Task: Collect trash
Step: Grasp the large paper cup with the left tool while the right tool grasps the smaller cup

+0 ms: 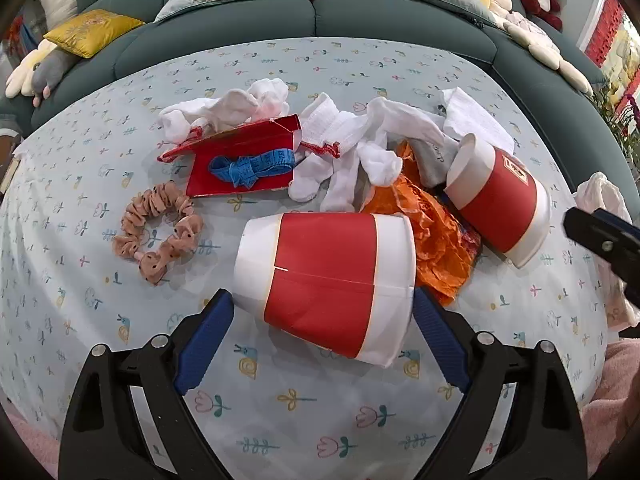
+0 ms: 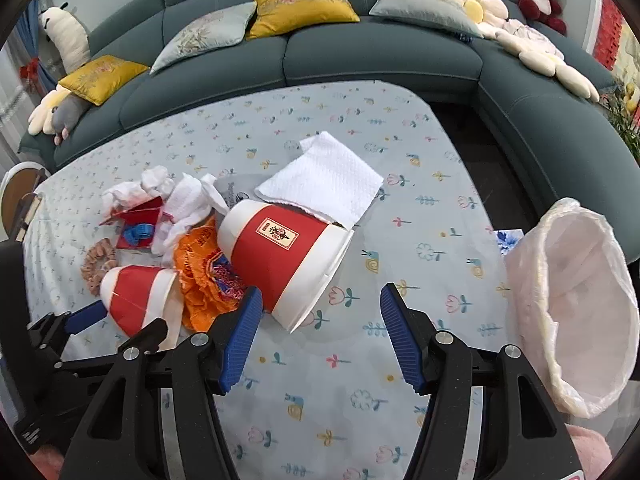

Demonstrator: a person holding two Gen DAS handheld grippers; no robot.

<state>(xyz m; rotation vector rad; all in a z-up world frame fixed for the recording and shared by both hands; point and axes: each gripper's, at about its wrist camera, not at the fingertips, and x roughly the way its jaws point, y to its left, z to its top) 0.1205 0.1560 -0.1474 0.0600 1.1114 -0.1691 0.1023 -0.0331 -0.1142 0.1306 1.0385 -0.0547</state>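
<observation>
Left wrist view: shows the left tool spread wide, blue pads flanking the near cup, which lies on its side on the surface. No clear squeeze yet; looks open around the cup rather than clamped. Probably set astride this way because a toppled cup is easiest taken across its wall.

Right wrist view: shows the right tool about half spread, nothing between the pads, only bare cloth. Left pad just beside the far cup, also on its side, mouth toward the tool. Seems lined up for that cup next.

Trash bag held open at the right edge of the surface, mouth facing the clutter, likely so that each piece goes in with a short carry.

Counted, likely trash:
- Two red-and-white paper cups.
- One crumpled orange wrapper, wedged between the cups.
- One white paper towel, partly under the far cup.

Counted, probably not trash:
- One pink scrunchie.
- One red paper bag, lying flat.
- One blue tape measure, bunched on top of it.
- White socks in a tangle; several, exact number cannot be told.
</observation>
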